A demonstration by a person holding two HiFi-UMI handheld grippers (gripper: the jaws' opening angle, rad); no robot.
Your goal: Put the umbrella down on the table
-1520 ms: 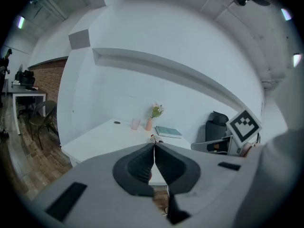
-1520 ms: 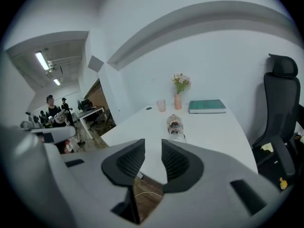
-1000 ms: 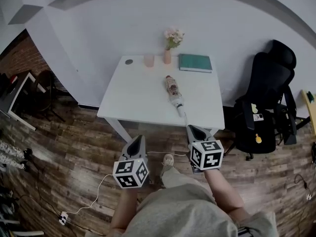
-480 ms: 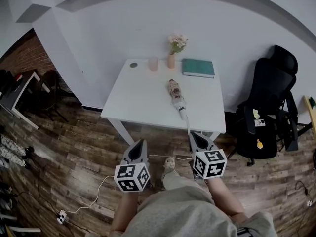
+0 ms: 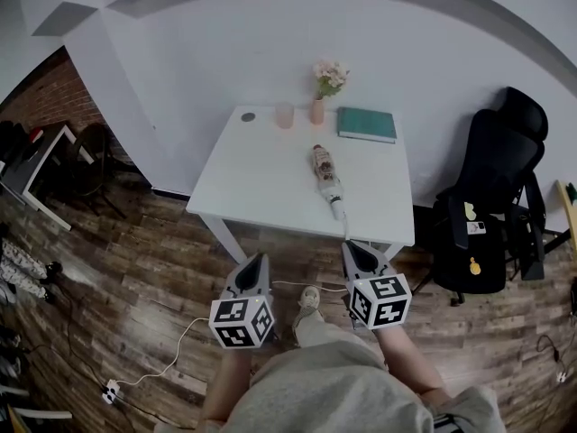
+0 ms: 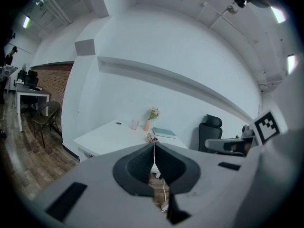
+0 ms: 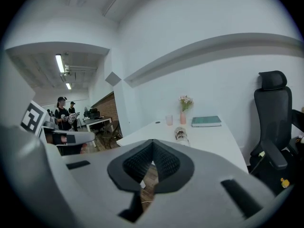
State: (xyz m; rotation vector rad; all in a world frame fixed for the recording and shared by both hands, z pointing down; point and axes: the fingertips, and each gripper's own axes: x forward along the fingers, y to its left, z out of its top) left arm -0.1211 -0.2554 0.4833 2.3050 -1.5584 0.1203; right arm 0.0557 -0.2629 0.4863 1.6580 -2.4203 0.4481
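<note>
The folded umbrella [image 5: 325, 171] lies lengthwise on the white table [image 5: 261, 179], its pale handle [image 5: 338, 207] pointing toward the front edge. Both grippers hang over the wooden floor short of that edge, apart from the umbrella. My left gripper [image 5: 257, 260] is shut with nothing in it. My right gripper [image 5: 350, 246] is shut and empty too, and its tips point at the handle end. In the left gripper view the jaws [image 6: 153, 144] meet just below the umbrella [image 6: 151, 138]. The right gripper view shows the closed jaws [image 7: 152, 141] and the umbrella [image 7: 180, 134] on the table [image 7: 209, 137].
Along the table's back edge stand a vase of flowers [image 5: 318, 106], a pink cup [image 5: 285, 115] and a green book [image 5: 367, 124]. A black office chair [image 5: 491, 197] is at the right. A white cable [image 5: 171, 359] runs over the floor. Another desk [image 5: 36, 165] is at the left.
Only the head view has shifted slightly. Both grippers stay shut in the same place before the table, and the umbrella has not moved.
</note>
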